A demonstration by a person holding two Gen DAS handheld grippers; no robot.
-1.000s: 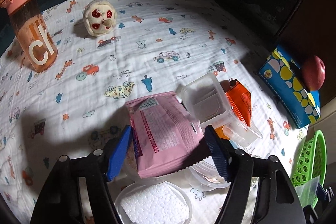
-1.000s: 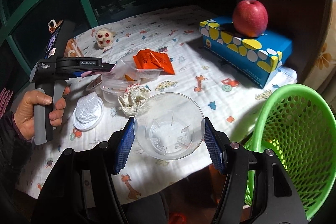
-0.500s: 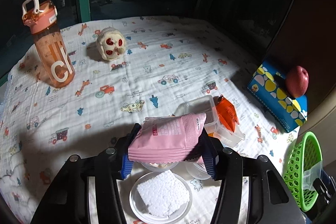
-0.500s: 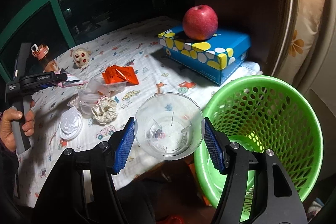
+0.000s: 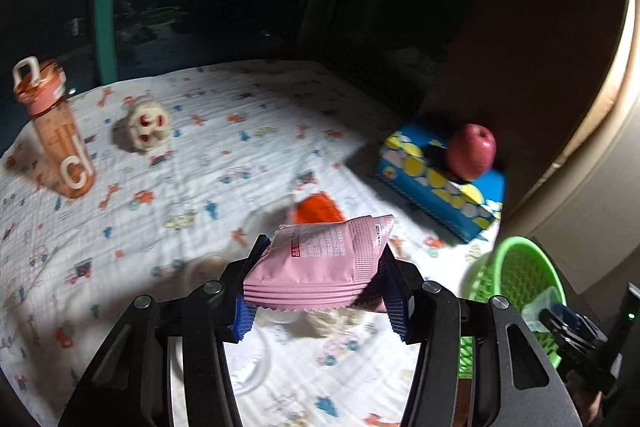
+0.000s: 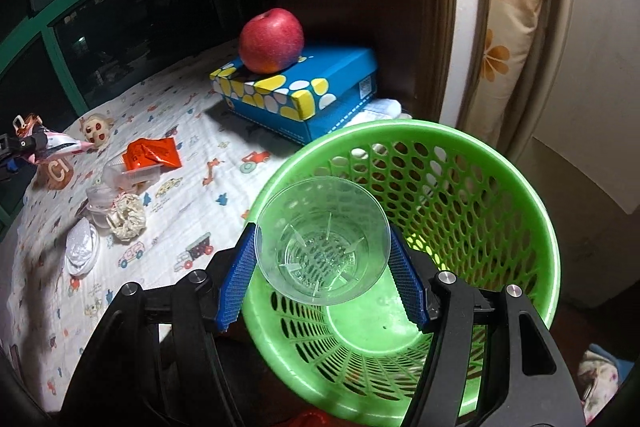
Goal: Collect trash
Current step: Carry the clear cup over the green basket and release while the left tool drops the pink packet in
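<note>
My left gripper (image 5: pixel 320 287) is shut on a pink snack wrapper (image 5: pixel 320 263) and holds it in the air above the table. My right gripper (image 6: pixel 324 271) is shut on a clear plastic cup (image 6: pixel 324 243), held over the mouth of the green mesh basket (image 6: pixel 500 195). In the left wrist view the green basket (image 5: pixel 516 267) shows at the lower right with the right gripper and cup at its rim. On the patterned cloth lie an orange wrapper (image 6: pixel 154 153), clear plastic trays (image 6: pixel 128 175), a crumpled paper ball (image 6: pixel 128 221) and a white foam disc (image 6: pixel 82 247).
A blue box with yellow dots (image 6: pixel 304 91) carries a red apple (image 6: pixel 272 41) at the table's far right. An orange water bottle (image 5: pixel 56 131) and a small skull-like plush (image 5: pixel 144 125) stand at the back left. Dark windows with green frames lie behind.
The left gripper closed on the pink wrapper and lifted it off the table, swinging right. The right gripper carried the cup sideways from over the table to over the green basket.
</note>
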